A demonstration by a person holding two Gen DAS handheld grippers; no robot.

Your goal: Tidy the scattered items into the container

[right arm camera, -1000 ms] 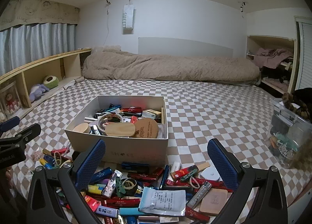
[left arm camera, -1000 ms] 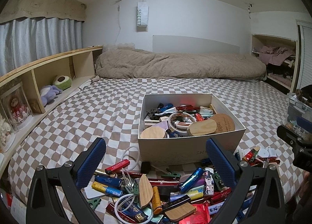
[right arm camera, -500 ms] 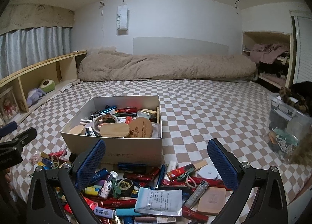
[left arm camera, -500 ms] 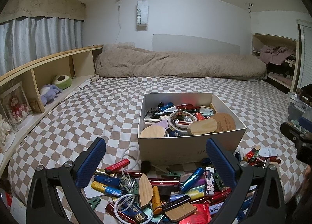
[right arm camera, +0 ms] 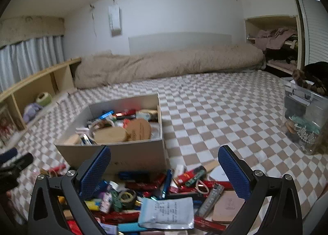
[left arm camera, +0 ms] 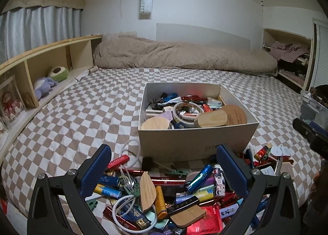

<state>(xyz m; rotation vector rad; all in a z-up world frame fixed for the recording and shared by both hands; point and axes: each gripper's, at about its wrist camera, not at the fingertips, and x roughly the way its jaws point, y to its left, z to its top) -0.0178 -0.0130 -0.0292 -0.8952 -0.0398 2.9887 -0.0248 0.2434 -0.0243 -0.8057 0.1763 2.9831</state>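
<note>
Your left gripper (left arm camera: 164, 170) and right gripper (right arm camera: 164, 170) both hang spread and empty over the near pile of scattered items (left arm camera: 164, 194). You're between picks: choose one piece, lower, pinch. The box (left arm camera: 196, 142) sits just beyond the pile, already partly filled. Both grippers point forward, level, toward it.

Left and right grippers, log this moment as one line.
left gripper: open, over pile | right gripper: open, empty | box: partly filled | phase: pre-grasp
</note>
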